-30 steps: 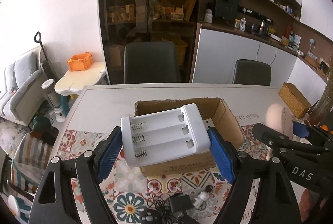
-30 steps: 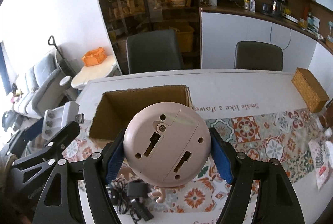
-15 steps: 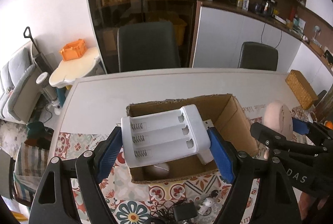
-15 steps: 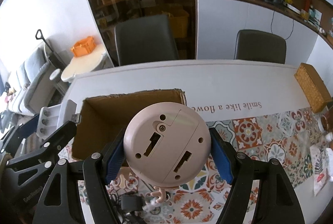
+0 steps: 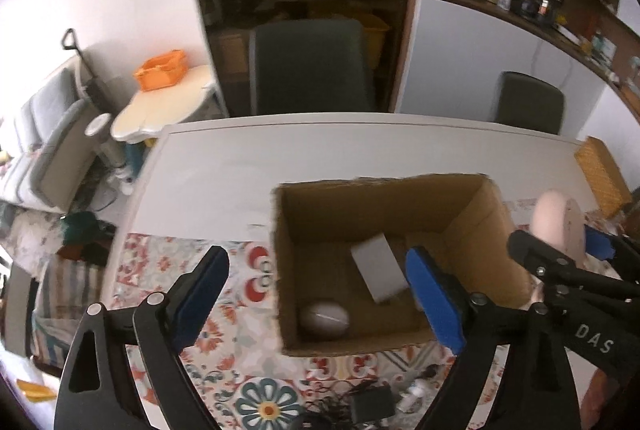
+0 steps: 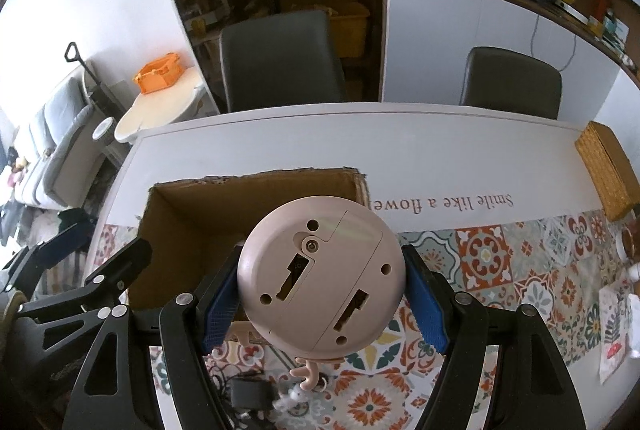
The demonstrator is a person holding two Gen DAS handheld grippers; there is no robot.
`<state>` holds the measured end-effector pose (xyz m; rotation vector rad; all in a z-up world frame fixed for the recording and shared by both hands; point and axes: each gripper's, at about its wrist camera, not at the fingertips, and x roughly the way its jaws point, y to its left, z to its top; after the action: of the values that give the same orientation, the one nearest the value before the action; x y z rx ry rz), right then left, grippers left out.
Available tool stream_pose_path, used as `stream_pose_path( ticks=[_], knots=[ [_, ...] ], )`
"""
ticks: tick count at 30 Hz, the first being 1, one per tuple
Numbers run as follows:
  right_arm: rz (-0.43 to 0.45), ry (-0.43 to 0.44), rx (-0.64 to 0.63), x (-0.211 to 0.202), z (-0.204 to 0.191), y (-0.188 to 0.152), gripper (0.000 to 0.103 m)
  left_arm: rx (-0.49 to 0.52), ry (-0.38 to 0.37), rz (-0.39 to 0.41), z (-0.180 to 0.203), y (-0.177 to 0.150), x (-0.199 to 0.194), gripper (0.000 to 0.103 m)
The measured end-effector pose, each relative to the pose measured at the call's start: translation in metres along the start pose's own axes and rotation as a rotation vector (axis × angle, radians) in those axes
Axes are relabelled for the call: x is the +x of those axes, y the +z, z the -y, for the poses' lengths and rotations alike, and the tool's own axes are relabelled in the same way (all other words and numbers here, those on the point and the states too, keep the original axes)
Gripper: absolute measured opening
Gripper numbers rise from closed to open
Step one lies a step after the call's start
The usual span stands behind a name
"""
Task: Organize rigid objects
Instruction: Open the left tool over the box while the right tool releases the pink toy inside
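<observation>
An open cardboard box (image 5: 460, 206) stands on the table. In it lie a white battery charger (image 5: 378, 268), tilted, and a pale egg-shaped thing (image 5: 325, 316). My left gripper (image 5: 318, 270) hovers over the box's near edge; its jaws are opening and nothing is between them. My right gripper (image 6: 322, 294) is shut on a round pink device (image 6: 320, 278) with small antlers, held just in front of the box's (image 6: 224, 214) right part. In the left wrist view the right gripper (image 5: 560, 262) and the pink device (image 5: 554, 218) show at the right edge.
A tangle of black cables with an adapter (image 5: 368, 406) lies on the patterned mat in front of the box. A wicker basket (image 6: 608, 170) sits at the table's right end. Two dark chairs (image 6: 280, 58) stand behind the table.
The left gripper has opened and the white charger has dropped from it into the box. Both grippers have moved forward towards the box and tipped further down.
</observation>
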<state>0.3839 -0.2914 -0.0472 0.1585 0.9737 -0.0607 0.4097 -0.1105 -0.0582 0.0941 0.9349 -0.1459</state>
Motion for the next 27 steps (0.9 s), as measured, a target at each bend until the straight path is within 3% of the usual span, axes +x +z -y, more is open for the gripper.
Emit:
stream_pose_path(
  ticks=[8,14,17,27],
  knots=[
    [-0.031,0.020,-0.045,0.015,-0.022,0.005,0.074,-0.037,0.123,0.037,-0.027,-0.007,-0.007,0.100],
    [-0.056,0.001,-0.056,0.028,-0.031,0.006,0.075,-0.069,0.141,0.050,-0.037,-0.008,-0.009,0.100],
    [-0.031,-0.013,-0.048,0.028,-0.031,0.005,0.085,-0.082,0.157,0.059,-0.041,-0.012,-0.010,0.102],
    [0.004,-0.007,-0.053,0.006,-0.034,-0.013,0.085,-0.097,0.151,0.086,-0.043,-0.032,-0.029,0.102]
  ],
)
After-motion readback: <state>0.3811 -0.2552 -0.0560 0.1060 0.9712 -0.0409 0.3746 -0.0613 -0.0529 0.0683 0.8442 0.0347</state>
